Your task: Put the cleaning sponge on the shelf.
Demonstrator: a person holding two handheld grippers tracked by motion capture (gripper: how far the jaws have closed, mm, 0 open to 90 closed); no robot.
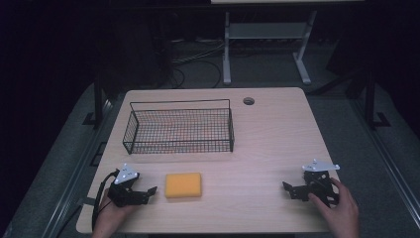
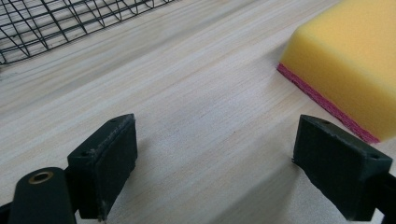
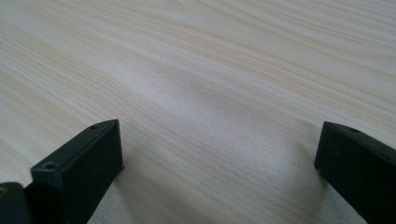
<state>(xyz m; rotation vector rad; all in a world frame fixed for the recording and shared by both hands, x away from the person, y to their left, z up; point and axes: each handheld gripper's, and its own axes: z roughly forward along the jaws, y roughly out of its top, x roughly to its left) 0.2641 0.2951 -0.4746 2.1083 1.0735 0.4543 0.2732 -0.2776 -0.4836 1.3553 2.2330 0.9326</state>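
Yellow sponge (image 1: 183, 185) just beside the left gripper's (image 1: 151, 191) spread jaws

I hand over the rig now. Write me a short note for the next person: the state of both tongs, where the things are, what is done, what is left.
Left tongs: open, holding nothing, low over the table, just left of the yellow sponge, not touching it.
Right tongs: open, holding nothing, at the near right of the table, far from the sponge.
Sponge: flat, pink layer down, in front of the wire basket, apart from it.
Done: nothing gripped yet.
Left: probably grip the sponge with the left tongs; the basket looks like its likely place.
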